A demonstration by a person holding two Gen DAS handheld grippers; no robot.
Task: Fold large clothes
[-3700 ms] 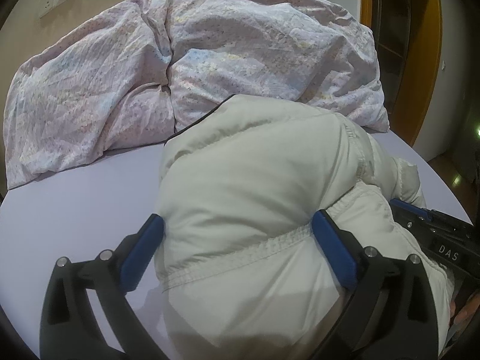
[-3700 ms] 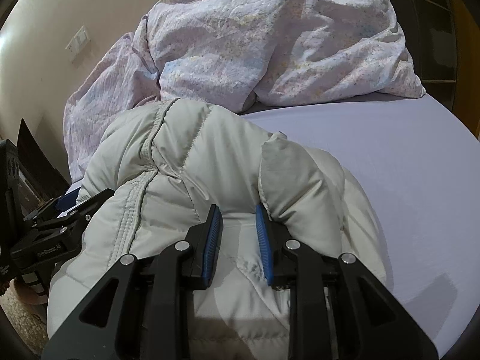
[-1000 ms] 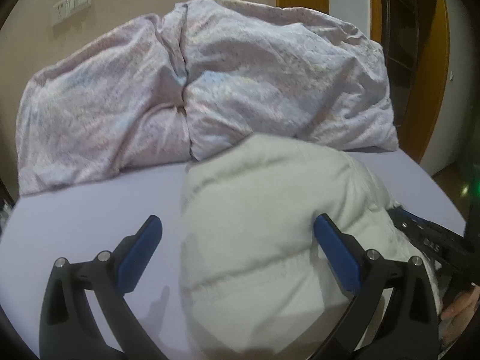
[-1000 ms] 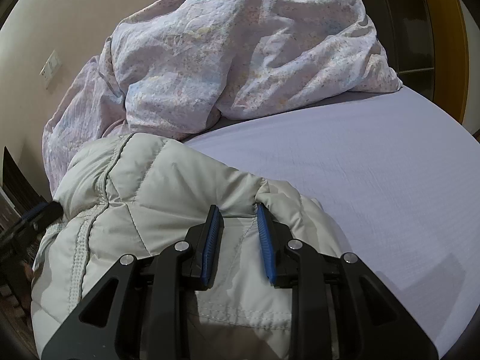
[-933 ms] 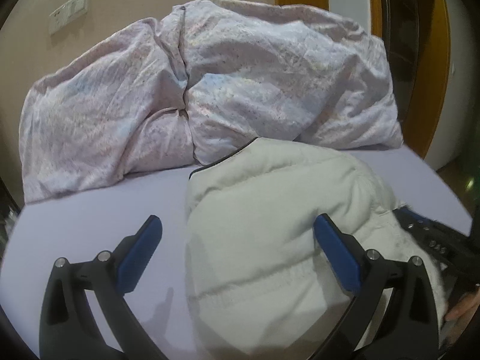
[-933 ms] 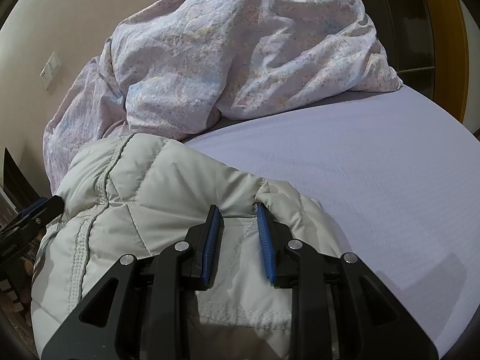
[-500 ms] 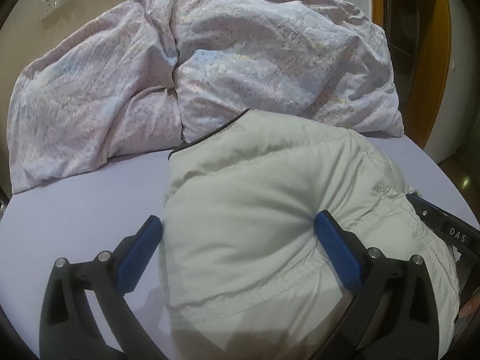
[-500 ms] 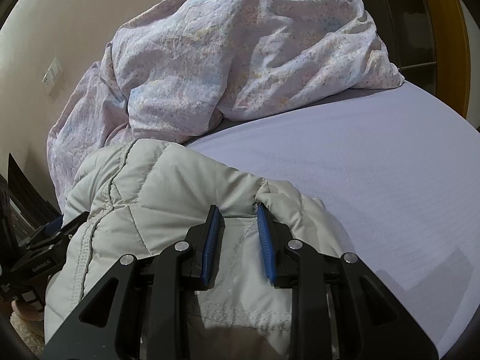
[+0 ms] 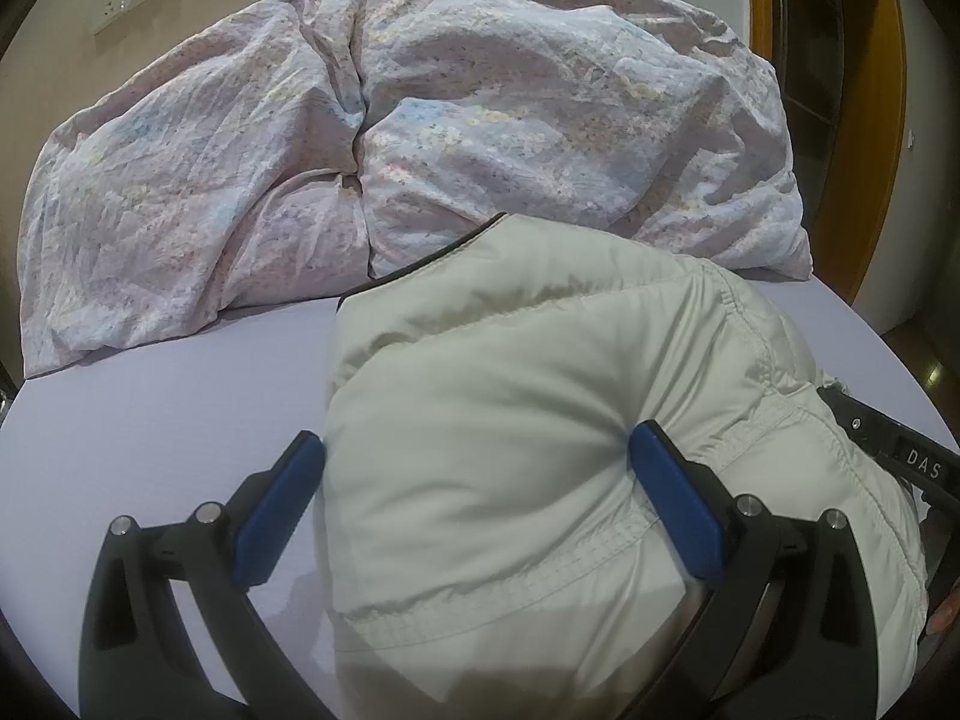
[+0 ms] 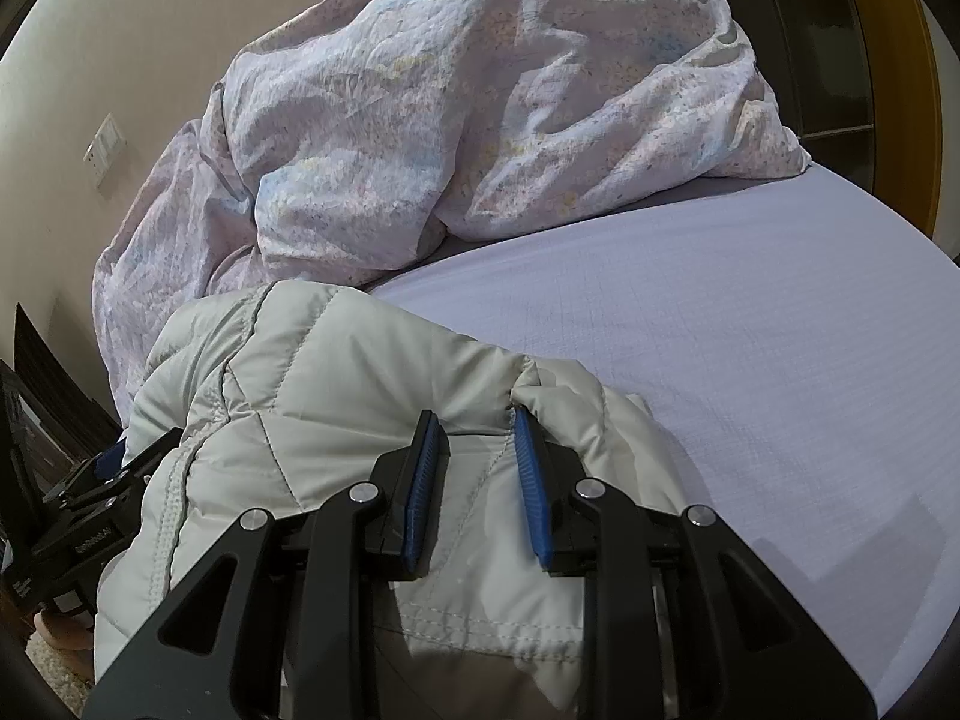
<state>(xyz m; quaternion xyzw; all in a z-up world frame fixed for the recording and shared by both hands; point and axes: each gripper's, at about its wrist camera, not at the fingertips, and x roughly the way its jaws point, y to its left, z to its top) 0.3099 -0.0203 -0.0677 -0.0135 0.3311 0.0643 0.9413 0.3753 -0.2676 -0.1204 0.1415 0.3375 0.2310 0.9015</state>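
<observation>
On the lilac bed [image 10: 750, 312], below a rumpled duvet [image 9: 480, 120], my right gripper [image 10: 474, 456] pinches the folded puffer jacket [image 9: 540, 420] (mid-fold), my left gripper [image 9: 474, 498] gapes astride it; next, flatten.

"DAS" on right tongs [image 9: 900, 450] (white letters)

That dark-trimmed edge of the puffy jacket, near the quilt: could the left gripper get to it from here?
Probably yes. The left gripper is open, straddling the cream puffer jacket, and the dark-trimmed edge lies ahead, exposed. Only the jacket's own bulk lies between; the floral quilt sits behind.
</observation>
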